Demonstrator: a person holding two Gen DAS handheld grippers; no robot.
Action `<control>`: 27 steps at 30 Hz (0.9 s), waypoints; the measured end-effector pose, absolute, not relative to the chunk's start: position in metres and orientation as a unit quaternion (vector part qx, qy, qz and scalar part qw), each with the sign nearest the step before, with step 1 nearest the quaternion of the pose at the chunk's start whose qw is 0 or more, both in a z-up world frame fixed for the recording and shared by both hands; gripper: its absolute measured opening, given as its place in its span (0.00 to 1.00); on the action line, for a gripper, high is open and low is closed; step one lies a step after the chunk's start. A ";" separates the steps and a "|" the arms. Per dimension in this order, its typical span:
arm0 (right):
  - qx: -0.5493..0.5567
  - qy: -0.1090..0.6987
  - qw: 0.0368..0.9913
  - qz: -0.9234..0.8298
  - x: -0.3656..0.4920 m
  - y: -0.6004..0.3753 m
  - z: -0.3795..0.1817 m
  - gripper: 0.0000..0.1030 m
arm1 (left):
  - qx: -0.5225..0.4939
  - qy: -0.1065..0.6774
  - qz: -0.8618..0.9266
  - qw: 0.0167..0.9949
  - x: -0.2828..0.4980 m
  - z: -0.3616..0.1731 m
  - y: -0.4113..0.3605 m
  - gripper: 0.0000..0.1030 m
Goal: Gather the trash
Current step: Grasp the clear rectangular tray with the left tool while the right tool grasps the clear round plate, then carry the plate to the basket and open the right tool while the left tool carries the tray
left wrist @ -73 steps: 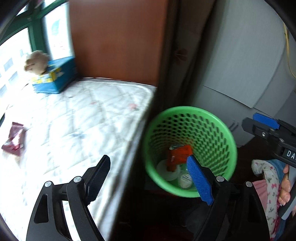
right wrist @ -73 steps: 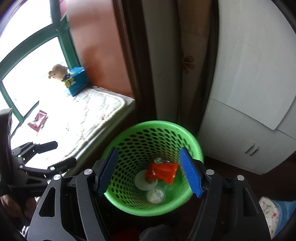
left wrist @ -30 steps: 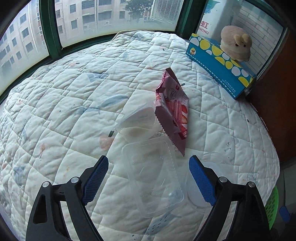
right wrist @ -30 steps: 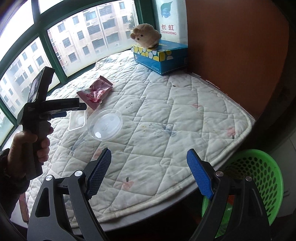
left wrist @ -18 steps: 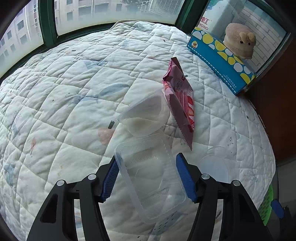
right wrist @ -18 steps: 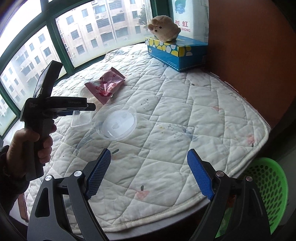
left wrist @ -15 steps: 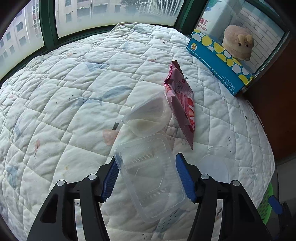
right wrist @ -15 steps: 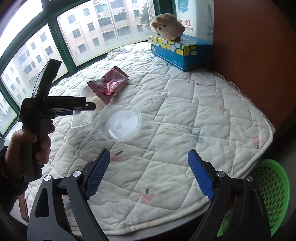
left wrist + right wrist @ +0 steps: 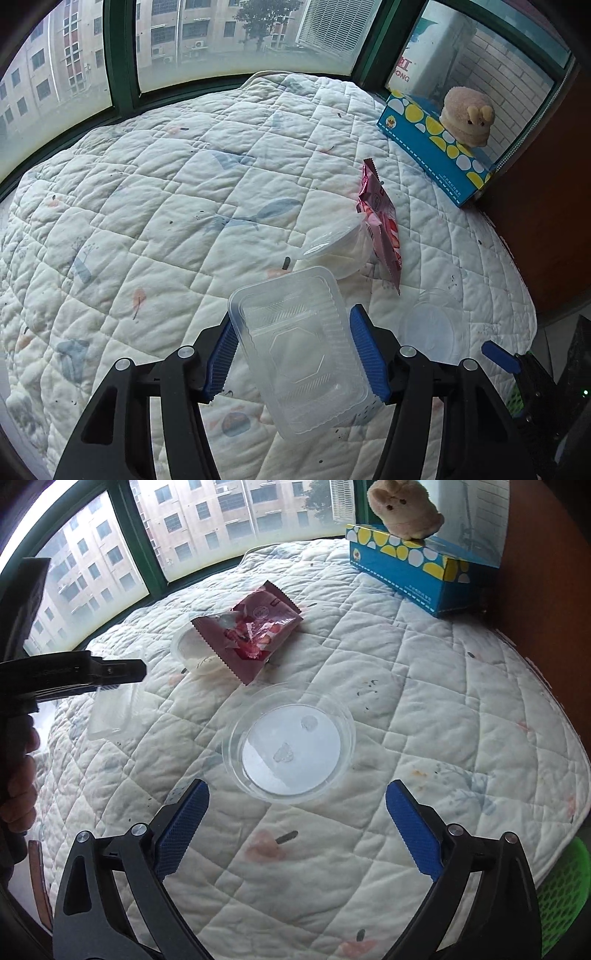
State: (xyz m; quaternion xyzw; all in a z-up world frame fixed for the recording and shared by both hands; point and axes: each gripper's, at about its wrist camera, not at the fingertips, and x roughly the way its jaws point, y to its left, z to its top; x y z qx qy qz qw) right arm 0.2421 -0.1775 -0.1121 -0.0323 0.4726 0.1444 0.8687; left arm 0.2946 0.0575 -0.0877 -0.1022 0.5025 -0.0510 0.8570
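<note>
My left gripper is shut on a clear rectangular plastic tray, which tilts just above the quilt. The right wrist view shows the same tray under the left gripper. Beyond it a white plastic cup lies on its side under a pink snack wrapper. A round clear lid lies flat on the quilt, just ahead of my right gripper. Its jaws are opening, with nothing between them. The wrapper and cup lie farther back.
A blue tissue box with a plush toy on it stands at the back right by a brown wall. A green mesh basket sits below the quilted mattress's right edge. A hand holds the left gripper. Windows run along the back.
My left gripper closed on the clear tray and lifted it slightly off the quilt. My right gripper came closer and lower over the round lid, and its jaws widened.
</note>
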 end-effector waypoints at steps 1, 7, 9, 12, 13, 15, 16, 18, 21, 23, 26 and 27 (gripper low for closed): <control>-0.034 0.477 0.867 0.144 0.247 -0.175 -0.116 0.93 | -0.102 0.502 -0.051 0.857 0.294 -0.086 0.060 0.56; -0.042 0.491 0.860 0.136 0.264 -0.166 -0.134 0.93 | -0.104 0.500 -0.052 0.858 0.290 -0.085 0.069 0.56; -0.043 0.491 0.860 0.131 0.267 -0.163 -0.137 0.94 | -0.103 0.502 -0.053 0.857 0.289 -0.087 0.069 0.56; -0.042 0.487 0.863 0.126 0.269 -0.161 -0.137 0.95 | -0.101 0.504 -0.055 0.856 0.288 -0.089 0.069 0.56; -0.043 0.485 0.864 0.125 0.269 -0.160 -0.136 0.95 | -0.101 0.505 -0.055 0.856 0.287 -0.089 0.069 0.56; -0.044 0.483 0.866 0.123 0.269 -0.159 -0.136 0.93 | -0.100 0.506 -0.056 0.855 0.286 -0.090 0.068 0.56; -0.045 0.482 0.866 0.123 0.268 -0.159 -0.135 0.90 | -0.099 0.506 -0.057 0.855 0.285 -0.091 0.067 0.56; -0.046 0.479 0.868 0.123 0.265 -0.160 -0.133 0.87 | -0.097 0.507 -0.056 0.855 0.284 -0.091 0.066 0.56; -0.037 0.475 0.870 0.127 0.258 -0.166 -0.127 0.87 | -0.094 0.505 -0.060 0.856 0.281 -0.089 0.063 0.56; -0.029 0.472 0.871 0.130 0.249 -0.172 -0.122 0.87 | -0.092 0.504 -0.064 0.856 0.278 -0.087 0.060 0.56; -0.022 0.465 0.875 0.129 0.235 -0.182 -0.114 0.87 | -0.088 0.502 -0.072 0.857 0.272 -0.084 0.051 0.56; -0.018 0.464 0.877 0.127 0.229 -0.186 -0.111 0.87 | -0.088 0.502 -0.076 0.857 0.269 -0.083 0.047 0.56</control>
